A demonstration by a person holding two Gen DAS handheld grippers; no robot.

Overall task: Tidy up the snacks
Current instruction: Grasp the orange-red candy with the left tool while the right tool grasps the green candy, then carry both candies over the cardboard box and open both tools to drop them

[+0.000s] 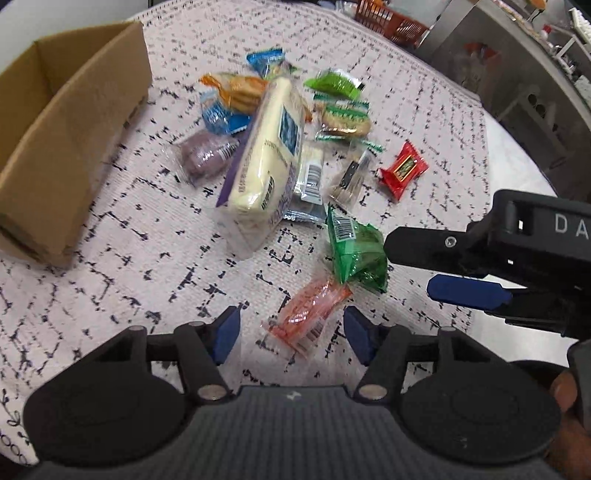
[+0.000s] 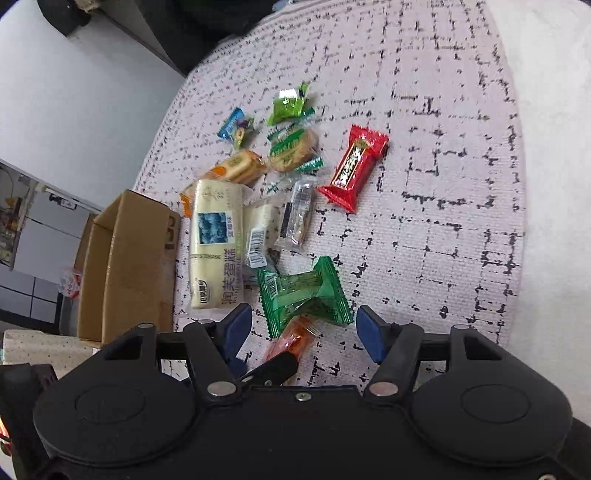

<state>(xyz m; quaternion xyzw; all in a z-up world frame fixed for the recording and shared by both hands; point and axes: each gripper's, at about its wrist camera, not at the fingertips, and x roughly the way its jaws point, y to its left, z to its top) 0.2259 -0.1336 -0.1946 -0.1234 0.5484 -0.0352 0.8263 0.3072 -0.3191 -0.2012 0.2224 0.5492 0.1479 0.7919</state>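
Observation:
A pile of wrapped snacks lies on a patterned cloth. My left gripper (image 1: 291,334) is open, its blue pads on either side of an orange packet (image 1: 308,310). My right gripper (image 2: 304,328) is open, with a green packet (image 2: 303,295) and the orange packet (image 2: 295,336) between its pads; it enters the left wrist view (image 1: 410,266) from the right, beside the green packet (image 1: 356,251). A large cream cake pack (image 1: 266,155) lies mid-pile, also in the right wrist view (image 2: 218,243). An open cardboard box (image 1: 62,140) stands at the left.
A red candy (image 2: 354,166) lies apart to the right of the pile. Smaller green, blue, orange and purple packets (image 1: 207,155) lie around the cream pack. An orange basket (image 1: 391,18) sits at the far table edge. The cloth (image 2: 443,221) stretches to the right.

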